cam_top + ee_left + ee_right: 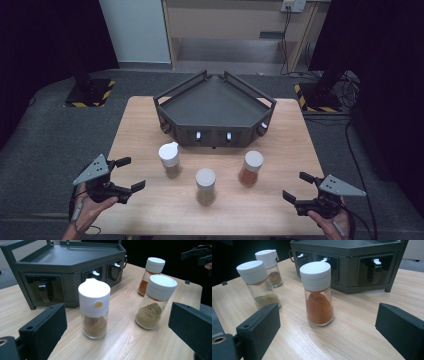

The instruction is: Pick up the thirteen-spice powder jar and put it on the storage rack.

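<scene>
**Wooden tabletop, three spice jars, both grippers wide open**

Pale wood carries everything here. A dark grey corner rack (215, 111) stands at the far edge of the tabletop (280, 210), its flat shelf bare, its front faces set with small hooks and latches.

Three glass jars stand upright in front of the rack, all apart from one another. The jar with the flip-top white cap (169, 159) holds brown powder and stands toward the left side, nearest the rack. The jar of greenish-brown powder (205, 186) stands in the middle, closest to the near edge. The jar of orange-red powder (250, 168) stands toward the right side.

The left gripper (127, 174) hovers at the near left corner, its jaws spread wide and holding nothing; in the left gripper view the flip-top jar (94, 307) sits between the two jaws but farther off, untouched. The right gripper (298, 186) hovers at the near right corner, jaws likewise wide apart and empty; in the right gripper view the orange-red jar (318, 292) stands ahead between them, clear of both.
</scene>
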The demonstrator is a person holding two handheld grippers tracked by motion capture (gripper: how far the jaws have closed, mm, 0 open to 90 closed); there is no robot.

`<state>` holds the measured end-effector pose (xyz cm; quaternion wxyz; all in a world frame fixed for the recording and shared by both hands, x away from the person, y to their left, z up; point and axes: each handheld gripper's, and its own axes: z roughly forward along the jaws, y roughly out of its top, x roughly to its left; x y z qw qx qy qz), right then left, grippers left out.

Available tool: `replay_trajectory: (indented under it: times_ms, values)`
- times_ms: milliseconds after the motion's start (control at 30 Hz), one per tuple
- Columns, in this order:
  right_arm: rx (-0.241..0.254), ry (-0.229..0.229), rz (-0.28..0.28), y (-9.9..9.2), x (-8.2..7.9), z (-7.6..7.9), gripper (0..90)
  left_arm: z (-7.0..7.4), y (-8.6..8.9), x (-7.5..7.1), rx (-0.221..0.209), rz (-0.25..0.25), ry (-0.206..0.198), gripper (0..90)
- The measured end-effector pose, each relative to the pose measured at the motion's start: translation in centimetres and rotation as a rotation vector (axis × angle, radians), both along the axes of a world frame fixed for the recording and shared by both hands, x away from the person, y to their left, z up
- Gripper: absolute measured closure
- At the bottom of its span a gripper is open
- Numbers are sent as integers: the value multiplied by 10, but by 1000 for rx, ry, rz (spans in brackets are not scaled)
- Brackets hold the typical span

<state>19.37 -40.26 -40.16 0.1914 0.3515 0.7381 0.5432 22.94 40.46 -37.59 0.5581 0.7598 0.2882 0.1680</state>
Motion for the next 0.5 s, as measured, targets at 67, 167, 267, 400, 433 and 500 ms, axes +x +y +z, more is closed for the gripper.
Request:
replay_trajectory:
  times_ms: [67,167,267,400,433,500]
  values:
    - [-1,0,1,0,0,0,62,4,0,3,5,4,3,10]
    - [-2,-2,0,0,0,0,62,9,-1,6,11,7,4,10]
    - [0,-1,0,0,0,0,62,13,-1,9,17,5,7,10]
    - [-1,0,2,0,0,0,62,19,-2,13,25,0,6,10]
    - [-1,0,1,0,0,0,62,21,-3,14,27,0,6,9]
    - [-1,0,2,0,0,0,62,24,-3,16,34,0,3,10]
